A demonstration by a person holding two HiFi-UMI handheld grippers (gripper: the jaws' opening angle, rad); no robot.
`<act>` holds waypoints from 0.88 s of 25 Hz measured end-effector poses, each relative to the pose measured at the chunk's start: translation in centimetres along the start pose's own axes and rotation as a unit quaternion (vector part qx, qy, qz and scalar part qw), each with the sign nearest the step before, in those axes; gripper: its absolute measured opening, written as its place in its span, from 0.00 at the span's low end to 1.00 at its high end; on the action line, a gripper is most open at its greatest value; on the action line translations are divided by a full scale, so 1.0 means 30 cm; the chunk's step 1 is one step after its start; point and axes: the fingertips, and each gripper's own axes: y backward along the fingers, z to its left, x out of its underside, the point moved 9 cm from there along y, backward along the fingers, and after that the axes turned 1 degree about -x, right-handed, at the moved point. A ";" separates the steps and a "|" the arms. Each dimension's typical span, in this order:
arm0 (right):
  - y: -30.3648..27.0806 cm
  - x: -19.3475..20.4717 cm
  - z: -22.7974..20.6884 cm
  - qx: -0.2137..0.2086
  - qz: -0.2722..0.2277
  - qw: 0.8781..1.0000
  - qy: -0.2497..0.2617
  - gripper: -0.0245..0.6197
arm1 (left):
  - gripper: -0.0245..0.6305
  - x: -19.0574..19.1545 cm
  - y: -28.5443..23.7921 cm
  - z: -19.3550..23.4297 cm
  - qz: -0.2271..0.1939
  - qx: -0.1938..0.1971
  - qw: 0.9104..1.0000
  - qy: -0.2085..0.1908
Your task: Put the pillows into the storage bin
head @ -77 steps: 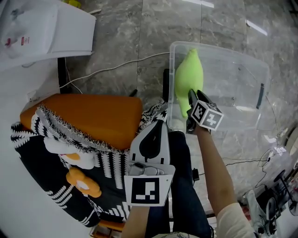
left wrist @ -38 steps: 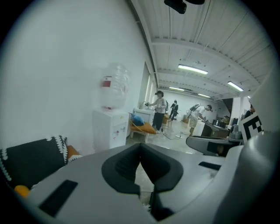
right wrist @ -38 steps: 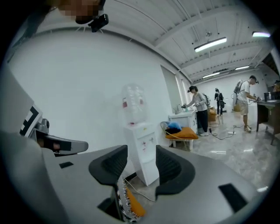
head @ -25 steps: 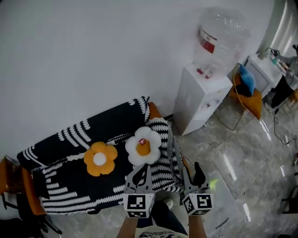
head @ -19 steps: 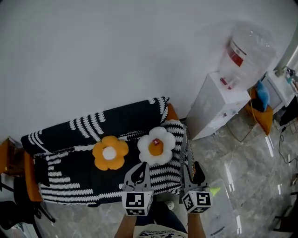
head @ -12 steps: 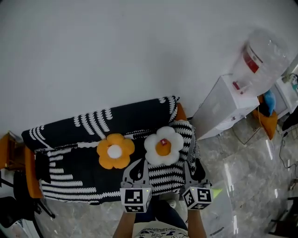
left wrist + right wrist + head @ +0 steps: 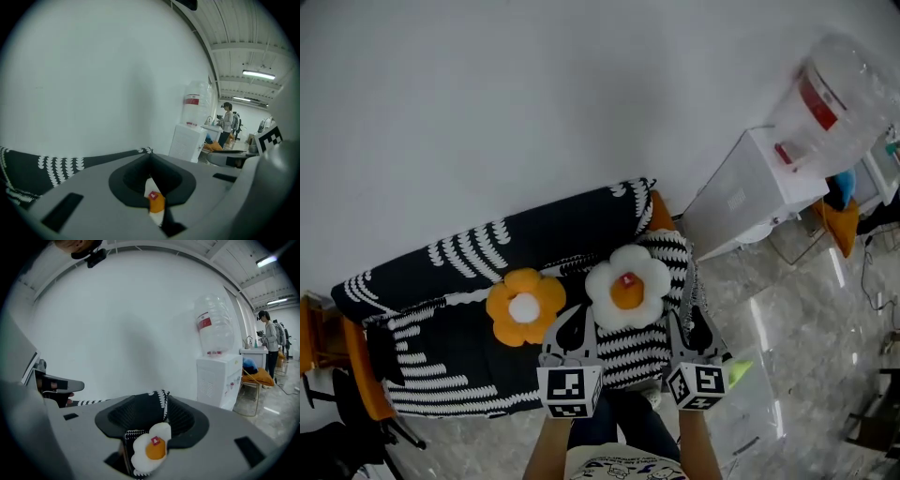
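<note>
I see the L gripper [image 7: 574, 317] fingers pressed together, empty; R gripper [image 7: 689, 321] fingers spread, empty. White flower-shaped plush pillow w/ orange centre [image 7: 627, 286] lies on the black-and-white striped sofa throw [image 7: 441, 347], frame centre, just above both tips, apart from them.

left gripper [image 7: 572, 330]: held low before the body, pointing forward and slightly down, jaw tips together, nothing gripped
right gripper [image 7: 690, 328]: just beside the left one, same tilt, jaws apart, empty
left forearm [image 7: 544, 448], right forearm [image 7: 691, 441]: stretched forward, roughly parallel
</note>
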 end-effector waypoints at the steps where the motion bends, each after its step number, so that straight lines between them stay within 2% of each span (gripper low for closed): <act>1: -0.026 0.008 -0.011 0.003 0.004 1.000 -0.001 0.38 | 0.06 0.003 -0.031 0.004 0.004 0.004 1.000 -0.001; 10: -0.252 0.150 -0.114 0.024 0.042 0.999 -0.014 0.40 | 0.06 0.084 -0.280 0.040 0.037 0.023 0.999 -0.006; 22: -0.522 0.430 -0.257 0.027 0.123 0.992 -0.013 0.47 | 0.06 0.279 -0.547 0.045 0.090 0.038 0.995 -0.004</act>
